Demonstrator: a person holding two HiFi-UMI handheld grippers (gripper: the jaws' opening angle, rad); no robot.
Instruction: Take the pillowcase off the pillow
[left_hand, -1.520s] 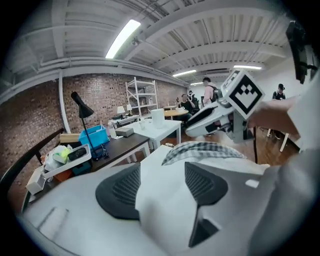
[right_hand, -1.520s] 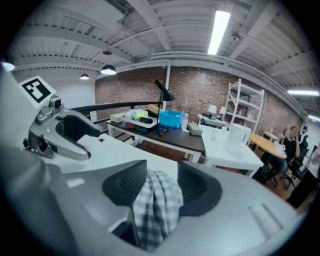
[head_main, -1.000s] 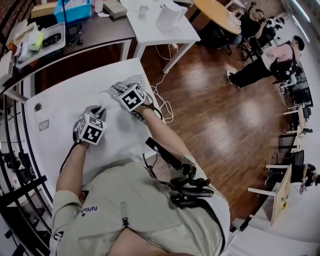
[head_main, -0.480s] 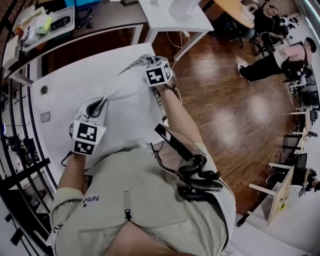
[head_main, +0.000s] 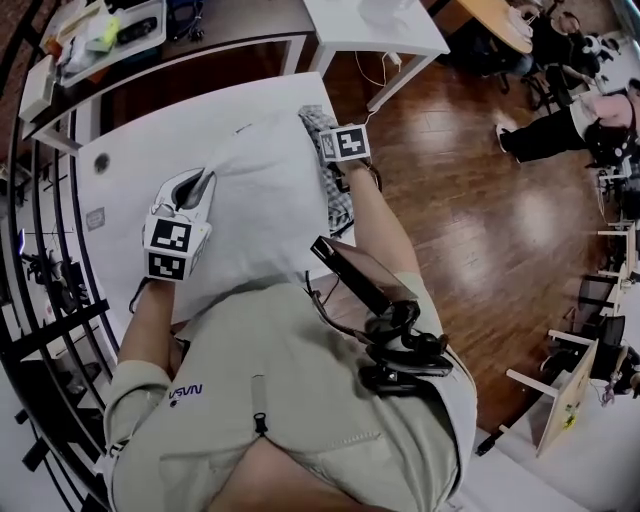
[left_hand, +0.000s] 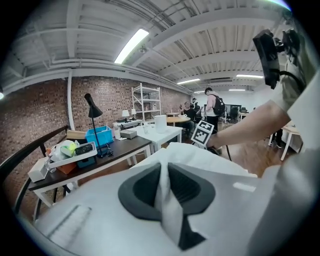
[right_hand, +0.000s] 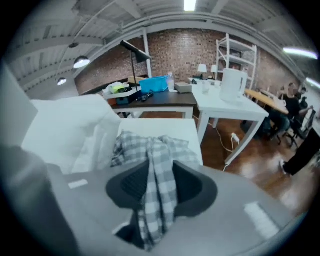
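1. because both are soft cloth, the pillowcase (right_hand: 155, 150) should handle light and limp, bunching wherever it is pinched. the pillow (head_main: 265, 200) looks light, squashy and apt to slide, so a hem or a corner is the surest hold.
2. the checked pillowcase lies heaped on the white table (head_main: 120, 170) just beside the pillow's far right end, seemingly off it.
3. the left gripper (left_hand: 164, 185) pinches a fold of the white pillow narrowly, its jaws having just eased open a little.
4. the right gripper (right_hand: 159, 185) has just been opening, and a strip of the pillowcase hangs loose between its wider jaws.
5. a dark desk (head_main: 200, 40) and a second white table (head_main: 380, 25) stand well apart, so nothing blocks the work. the heap does sit near the table's edge and could slip off.
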